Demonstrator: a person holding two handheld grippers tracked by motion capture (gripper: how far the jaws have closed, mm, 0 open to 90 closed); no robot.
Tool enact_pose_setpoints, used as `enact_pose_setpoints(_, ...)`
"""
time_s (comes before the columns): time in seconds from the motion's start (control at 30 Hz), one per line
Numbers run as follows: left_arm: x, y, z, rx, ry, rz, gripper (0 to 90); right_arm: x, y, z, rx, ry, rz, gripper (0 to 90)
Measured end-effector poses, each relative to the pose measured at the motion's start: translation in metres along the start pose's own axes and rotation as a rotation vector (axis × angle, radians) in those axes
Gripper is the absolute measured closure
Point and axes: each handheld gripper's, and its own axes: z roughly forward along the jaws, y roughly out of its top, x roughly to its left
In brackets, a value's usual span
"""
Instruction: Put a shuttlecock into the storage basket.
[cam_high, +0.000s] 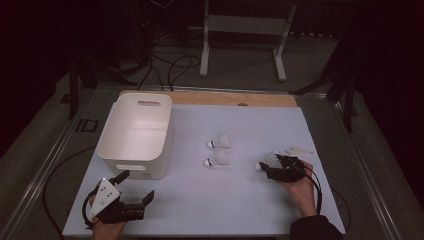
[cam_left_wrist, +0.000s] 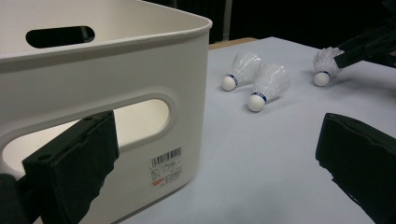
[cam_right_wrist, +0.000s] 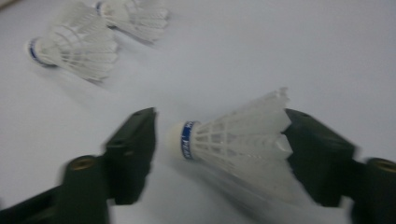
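shuttlecock (cam_right_wrist: 233, 140) lies crosswise, cork toward one jaw | right gripper (cam_right_wrist: 219, 140) straddles it, seemingly ungripped

right claw (cam_right_wrist: 219, 154) blurred, bin (cam_left_wrist: 140, 56) cropped

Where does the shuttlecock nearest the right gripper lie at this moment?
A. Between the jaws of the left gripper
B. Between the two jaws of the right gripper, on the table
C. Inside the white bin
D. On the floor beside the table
B: in the right gripper view the shuttlecock lies across the gap of the right gripper, its cork close to one jaw and its feathers against the other.
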Motion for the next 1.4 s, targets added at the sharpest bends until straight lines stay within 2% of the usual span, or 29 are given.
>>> enact_pose_setpoints(0.2,0.0,0.0,0.0,-0.001,-0.001,0.001,0.0,0.0,-0.003,0.002,0.031,0.005,-0.007,51.0)
enact_pose_setpoints(0.43,0.0,0.0,0.0,-0.001,0.0,0.001,0.0,0.005,-0.002,0.004,0.034,0.025,-0.034,71.9)
enact_pose_setpoints(0.63,0.0,0.0,0.0,-0.001,0.0,0.001,0.0,0.009,-0.001,0.003,0.038,0.036,-0.048,83.4)
enact_pose_setpoints(0.83,0.0,0.0,0.0,0.0,0.001,0.002,0.0,0.011,0.0,0.003,0.035,0.028,-0.057,86.7)
enact_pose_setpoints(1.4,-0.001,0.0,0.001,0.003,0.0,0.003,0.0,0.021,0.008,-0.004,0.011,0.011,-0.087,86.9)
